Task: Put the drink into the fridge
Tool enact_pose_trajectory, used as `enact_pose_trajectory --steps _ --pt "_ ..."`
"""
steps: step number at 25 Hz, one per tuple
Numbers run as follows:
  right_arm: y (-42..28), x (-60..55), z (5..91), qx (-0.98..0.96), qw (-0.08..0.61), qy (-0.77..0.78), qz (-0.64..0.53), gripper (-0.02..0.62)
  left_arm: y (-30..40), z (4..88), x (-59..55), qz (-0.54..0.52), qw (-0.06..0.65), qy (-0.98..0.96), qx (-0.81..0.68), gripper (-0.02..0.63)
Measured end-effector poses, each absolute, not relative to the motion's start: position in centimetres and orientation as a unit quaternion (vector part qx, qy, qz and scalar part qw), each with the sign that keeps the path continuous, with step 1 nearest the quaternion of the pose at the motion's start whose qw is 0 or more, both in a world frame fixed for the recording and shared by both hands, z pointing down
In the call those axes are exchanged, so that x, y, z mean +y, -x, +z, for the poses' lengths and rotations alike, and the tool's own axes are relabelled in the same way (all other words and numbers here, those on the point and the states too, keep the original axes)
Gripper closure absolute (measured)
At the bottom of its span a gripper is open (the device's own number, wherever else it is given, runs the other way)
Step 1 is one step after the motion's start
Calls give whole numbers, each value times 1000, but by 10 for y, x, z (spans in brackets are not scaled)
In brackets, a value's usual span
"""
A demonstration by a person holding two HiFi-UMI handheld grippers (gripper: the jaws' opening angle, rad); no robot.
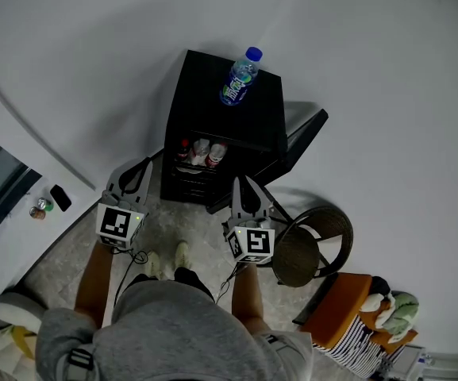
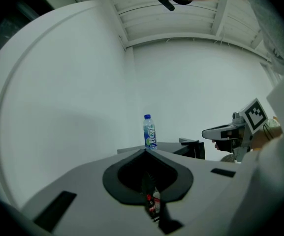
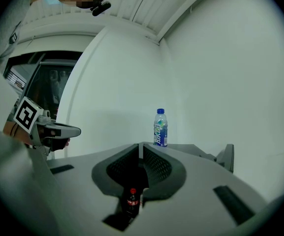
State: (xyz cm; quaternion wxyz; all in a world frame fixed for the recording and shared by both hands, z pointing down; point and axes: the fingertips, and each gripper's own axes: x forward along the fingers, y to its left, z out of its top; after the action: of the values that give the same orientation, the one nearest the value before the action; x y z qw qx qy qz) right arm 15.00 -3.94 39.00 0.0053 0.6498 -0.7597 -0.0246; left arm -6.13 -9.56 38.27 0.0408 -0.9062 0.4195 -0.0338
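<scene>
A clear drink bottle with a blue cap and blue-green label stands upright on top of a black mini fridge. The fridge door hangs open to the right, and several bottles stand on the shelf inside. My left gripper is held in front of the fridge's left side, shut and empty. My right gripper is shut and empty in front of the open door. The left gripper view shows the bottle beyond the closed left gripper, well out of reach. It looks equally distant past the right gripper.
A round wicker stool stands right of the fridge door, with an orange seat and clothes behind it. A can and a dark phone lie on a ledge at the left. White walls enclose the fridge.
</scene>
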Motion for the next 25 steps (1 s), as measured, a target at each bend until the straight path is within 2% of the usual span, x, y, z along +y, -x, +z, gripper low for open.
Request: enact_pose_trajectory --steps 16,25 --pt "-134 -63 376 -740 5 -671 -39 549 69 369 -128 -20 58 924 378 601" --pt "-162 -123 359 -743 3 -666 -58 549 50 364 -176 -19 67 920 386 601"
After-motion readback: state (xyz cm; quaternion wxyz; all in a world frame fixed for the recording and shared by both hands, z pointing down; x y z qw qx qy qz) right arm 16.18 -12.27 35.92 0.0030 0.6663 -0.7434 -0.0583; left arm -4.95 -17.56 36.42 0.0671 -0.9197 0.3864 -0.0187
